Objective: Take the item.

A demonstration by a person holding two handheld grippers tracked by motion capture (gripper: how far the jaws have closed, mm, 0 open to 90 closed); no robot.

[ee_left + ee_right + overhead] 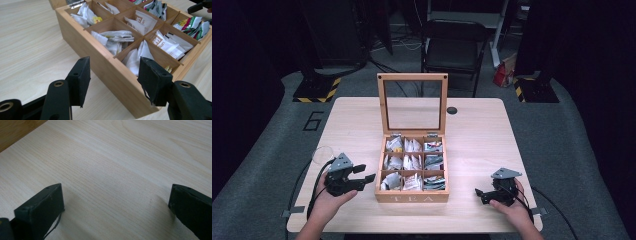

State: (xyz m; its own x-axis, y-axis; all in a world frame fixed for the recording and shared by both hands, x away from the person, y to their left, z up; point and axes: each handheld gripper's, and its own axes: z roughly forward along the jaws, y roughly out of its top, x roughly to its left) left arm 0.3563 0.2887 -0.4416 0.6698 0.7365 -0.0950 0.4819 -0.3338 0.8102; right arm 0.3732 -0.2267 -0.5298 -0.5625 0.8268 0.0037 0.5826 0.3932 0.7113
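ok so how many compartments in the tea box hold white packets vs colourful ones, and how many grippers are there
tea box: 1
compartments with white packets: 6
compartments with colourful packets: 3
compartments total: 9
left hand-held gripper: 1, open
right hand-held gripper: 1, open
hand-held grippers total: 2

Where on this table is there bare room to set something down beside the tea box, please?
The table is bare right of the tea box, up to the right gripper, and left of the upright lid. A narrower bare strip lies between the left gripper and the box. The box's compartments are crowded with tea bags.
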